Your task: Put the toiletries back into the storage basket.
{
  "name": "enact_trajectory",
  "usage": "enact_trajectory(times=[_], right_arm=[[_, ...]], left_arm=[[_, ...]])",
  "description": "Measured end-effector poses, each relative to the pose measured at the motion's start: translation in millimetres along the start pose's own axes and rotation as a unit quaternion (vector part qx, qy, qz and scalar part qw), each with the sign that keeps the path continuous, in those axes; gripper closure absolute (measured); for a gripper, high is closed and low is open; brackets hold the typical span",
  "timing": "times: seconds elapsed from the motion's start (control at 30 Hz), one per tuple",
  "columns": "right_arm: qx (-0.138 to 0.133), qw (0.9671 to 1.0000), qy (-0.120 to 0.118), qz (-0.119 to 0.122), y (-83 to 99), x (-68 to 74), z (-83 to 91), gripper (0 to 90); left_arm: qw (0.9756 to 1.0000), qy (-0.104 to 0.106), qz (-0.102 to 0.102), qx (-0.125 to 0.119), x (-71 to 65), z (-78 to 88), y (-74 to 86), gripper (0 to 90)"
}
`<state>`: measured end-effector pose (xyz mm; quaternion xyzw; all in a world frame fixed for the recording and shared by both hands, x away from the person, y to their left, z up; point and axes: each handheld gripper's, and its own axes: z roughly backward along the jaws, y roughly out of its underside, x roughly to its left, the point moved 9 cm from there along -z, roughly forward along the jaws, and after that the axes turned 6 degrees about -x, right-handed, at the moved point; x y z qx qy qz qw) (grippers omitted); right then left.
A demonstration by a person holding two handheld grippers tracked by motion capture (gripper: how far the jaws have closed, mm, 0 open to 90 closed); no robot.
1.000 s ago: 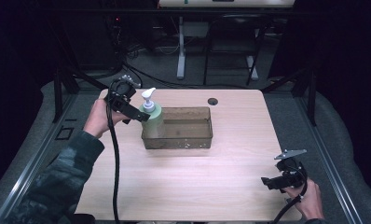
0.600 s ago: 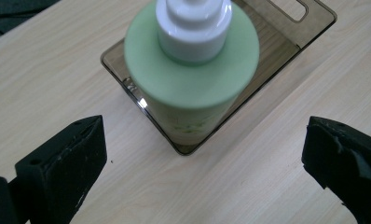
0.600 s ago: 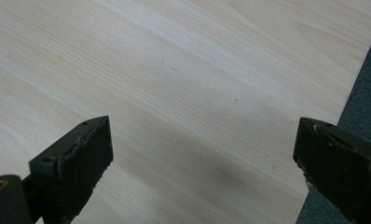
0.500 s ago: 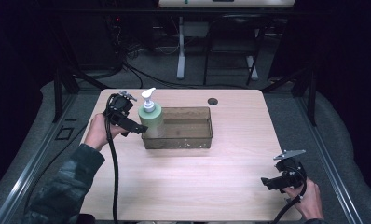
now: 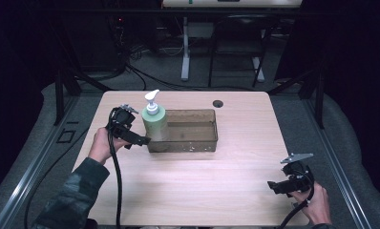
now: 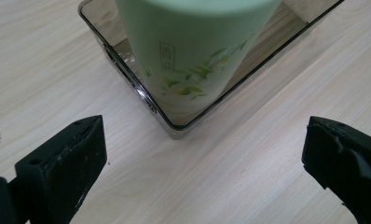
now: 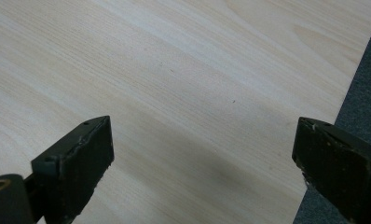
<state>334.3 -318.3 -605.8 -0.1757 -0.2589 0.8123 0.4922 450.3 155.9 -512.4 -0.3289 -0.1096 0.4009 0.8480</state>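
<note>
Soap bottle [image 5: 154, 123] stands upright in the left end of the clear tray [image 5: 197, 143] on the bench [image 5: 193, 191]. Left gripper [image 5: 140, 141] sits just beside it, jaws wide, empty. Right gripper [image 5: 274, 187] rests near the bench's right corner, jaws wide.

High view overhead; claw views close (sharing table [image 5: 202, 181]).

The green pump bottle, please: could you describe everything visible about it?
The green pump bottle is a pale green, plastic-looking cylinder with a white pump head, printed with a small floral motif and a boxed mark. It stands upright in the left end of the clear tray. The left gripper is open just beside it, not touching.
</note>
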Motion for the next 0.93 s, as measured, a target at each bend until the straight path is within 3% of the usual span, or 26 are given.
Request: enact_trajectory(times=[0.4, 0.77, 0.93], right_arm=[[0.002, 1.0, 0.003, 0.001, 1.3, -1.9, -1.5, 5.2], [0.003, 1.0, 0.002, 0.002, 1.9, -1.6, -1.9, 5.3], [0.002, 1.0, 0.001, -0.002, 1.9, -1.7, -1.7, 5.3]], left_arm=[[0.9999, 0.007, 0.014, -0.001, 1.0, -14.8, 25.1, 0.0], [0.9996, 0.012, 0.024, -0.008, 2.3, -15.1, 28.5, 0.0], [0.9998, 0.01, 0.018, -0.008, 4.3, -15.1, 33.2, 0.0]])
